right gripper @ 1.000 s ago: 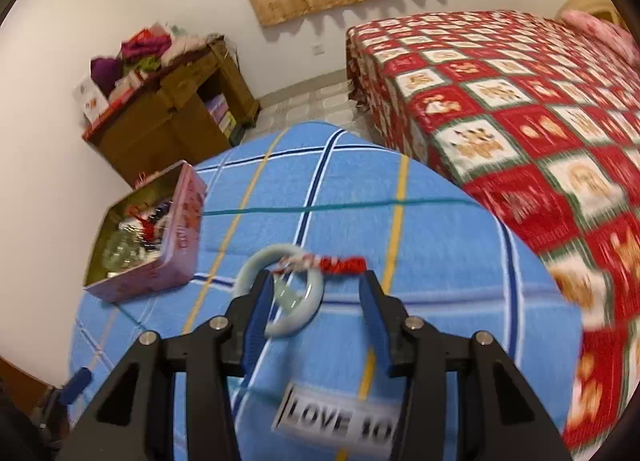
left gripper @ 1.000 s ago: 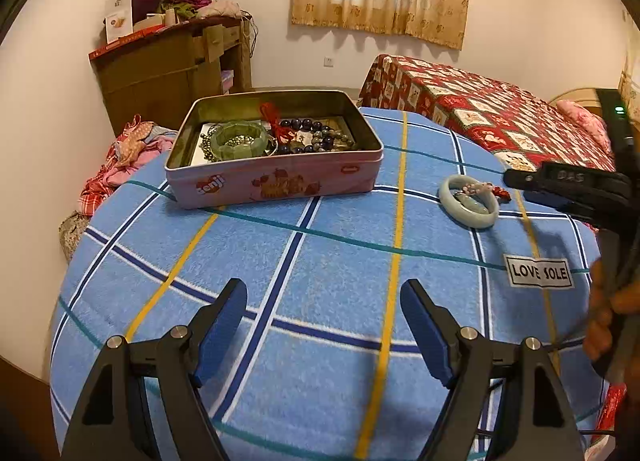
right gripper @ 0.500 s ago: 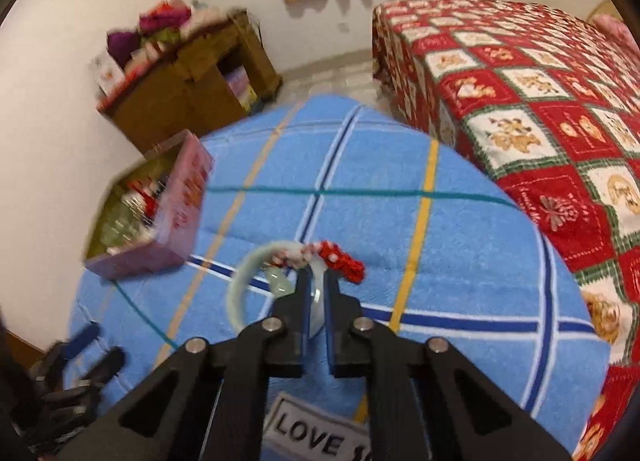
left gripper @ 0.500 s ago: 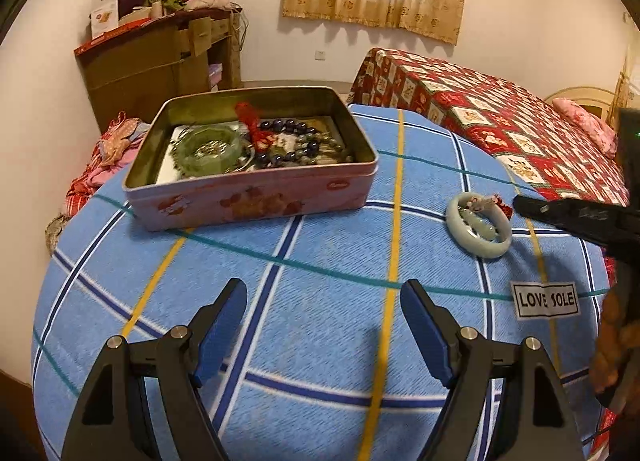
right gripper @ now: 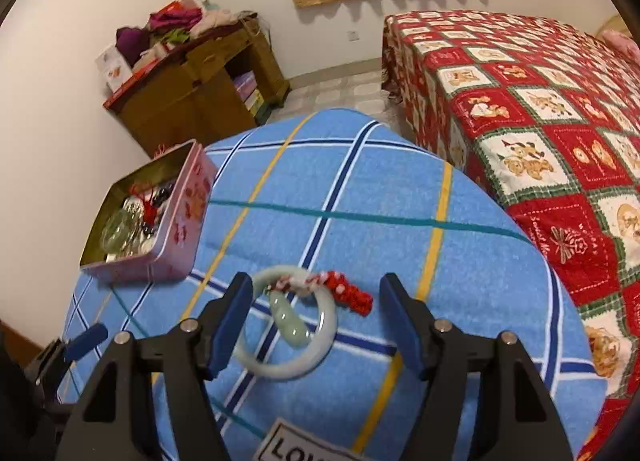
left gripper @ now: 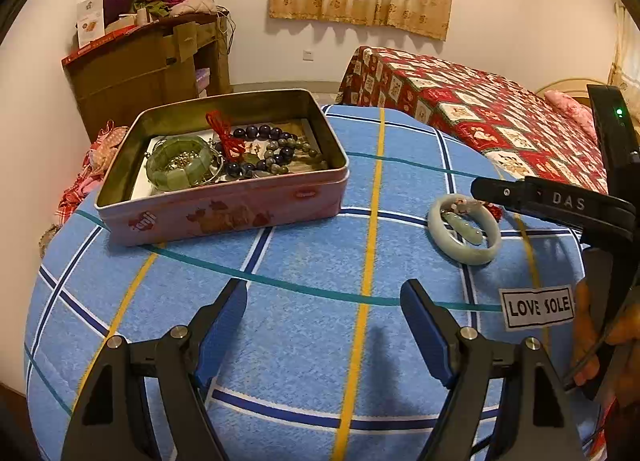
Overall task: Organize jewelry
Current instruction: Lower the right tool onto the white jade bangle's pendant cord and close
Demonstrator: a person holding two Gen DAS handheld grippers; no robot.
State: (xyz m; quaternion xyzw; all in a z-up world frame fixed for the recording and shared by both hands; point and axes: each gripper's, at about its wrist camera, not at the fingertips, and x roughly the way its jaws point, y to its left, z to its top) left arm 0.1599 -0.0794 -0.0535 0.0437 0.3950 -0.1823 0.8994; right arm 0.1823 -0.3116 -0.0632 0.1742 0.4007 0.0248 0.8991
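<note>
1. a pale green bangle (right gripper: 289, 325) is seen lying flat on the blue checked cloth (right gripper: 360, 197), with a jade pendant (right gripper: 289, 321) resting inside its ring and a red knotted cord (right gripper: 347, 291) trailing out over the rim toward the bed side.

2. the right gripper (right gripper: 316, 321) is placed directly over the bangle; its jaws are opening, and the ring sits between them. the left blue pad appears to be just beside or touching the bangle's rim, though contact cannot be settled from this angle; the other pad stands well clear of it. nothing is held.

3. the left gripper (left gripper: 324, 335) is held wide and empty over bare cloth, well apart from the bangle (left gripper: 464, 235), which lies ahead of it and toward its right.

4. the pink tin (left gripper: 224, 197), open and already holding beads and a green bracelet, is seen to the left of the bangle across the cloth, nearer the left gripper than the right.

5. judged relation for the coming move: the bangle lies flat, so its rim alone is offered to the pads. the right gripper is by far the nearer, and a carry leftward to the tin would be called for.

6. risk noted: the loose pendant and cord may be left behind or swing if only the ring is pinched.
</note>
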